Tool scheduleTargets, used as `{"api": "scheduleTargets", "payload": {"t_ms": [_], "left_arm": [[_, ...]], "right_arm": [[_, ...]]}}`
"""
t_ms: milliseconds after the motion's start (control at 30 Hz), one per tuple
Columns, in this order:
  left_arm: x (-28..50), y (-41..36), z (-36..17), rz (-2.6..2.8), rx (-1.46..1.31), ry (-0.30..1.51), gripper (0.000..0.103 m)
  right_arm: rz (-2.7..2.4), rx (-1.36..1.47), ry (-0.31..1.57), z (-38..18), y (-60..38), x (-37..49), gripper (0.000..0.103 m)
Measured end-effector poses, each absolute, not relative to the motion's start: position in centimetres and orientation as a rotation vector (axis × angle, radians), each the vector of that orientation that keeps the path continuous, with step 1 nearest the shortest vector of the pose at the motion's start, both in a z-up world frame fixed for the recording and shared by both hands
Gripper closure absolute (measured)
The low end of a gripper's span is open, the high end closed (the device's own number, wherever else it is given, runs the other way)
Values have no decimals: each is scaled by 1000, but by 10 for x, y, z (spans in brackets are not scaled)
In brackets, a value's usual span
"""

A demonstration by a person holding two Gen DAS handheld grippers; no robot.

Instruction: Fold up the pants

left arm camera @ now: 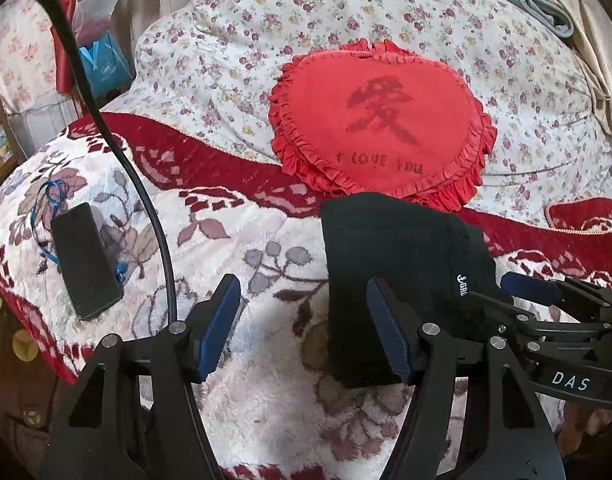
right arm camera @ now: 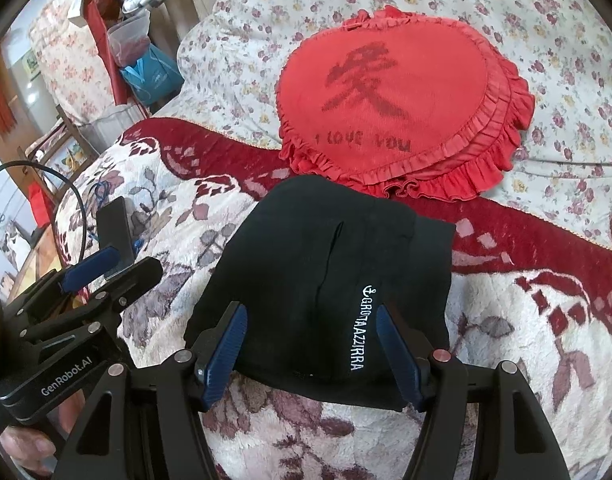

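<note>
Blue pads on the right gripper [right arm camera: 309,350] are sitting closest to us, spread wide apart and holding nothing, with the near edge of the black pants [right arm camera: 325,280] lying between them. From the right wrist view the pants are looking like a small, thick, folded bundle, resting on the fluffy flowered blanket [right arm camera: 525,340], with white letters running along one side. At about 12 o'clock from the bundle, the red heart pillow [right arm camera: 389,104] is sitting just beside it, maybe touching its far edge. The left gripper [left arm camera: 304,328] is waiting at about 9 o'clock from the pants, jaws wide open too and gripping nothing, with its right pad at the bundle's near left corner. Far over at 9 o'clock a black phone [left arm camera: 86,264] is lying on the blanket, and a black cable [left arm camera: 118,148] is hanging near it. I am thinking the folding is almost finished. What could go wrong is this: a pad could be catching the soft cloth while pulling away and dragging the top layer open. The fluffy blanket is bumpy, so the stack could be leaning and sliding apart. Pushing the bundle forward could be bumping the pillow and squashing the fold.
</note>
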State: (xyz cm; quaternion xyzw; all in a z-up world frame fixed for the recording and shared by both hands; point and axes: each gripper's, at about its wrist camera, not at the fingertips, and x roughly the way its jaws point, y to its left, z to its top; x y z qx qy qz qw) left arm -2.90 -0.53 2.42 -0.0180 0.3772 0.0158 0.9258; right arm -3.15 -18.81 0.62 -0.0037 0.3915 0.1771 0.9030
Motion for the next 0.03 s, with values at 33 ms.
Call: {"api": "scheduleTargets", "payload": {"t_ms": [33], "left_arm": [[-28,-5,24,30,-35,776,37]], "right_arm": [[363,-5,807,6,-189,-31,38]]}}
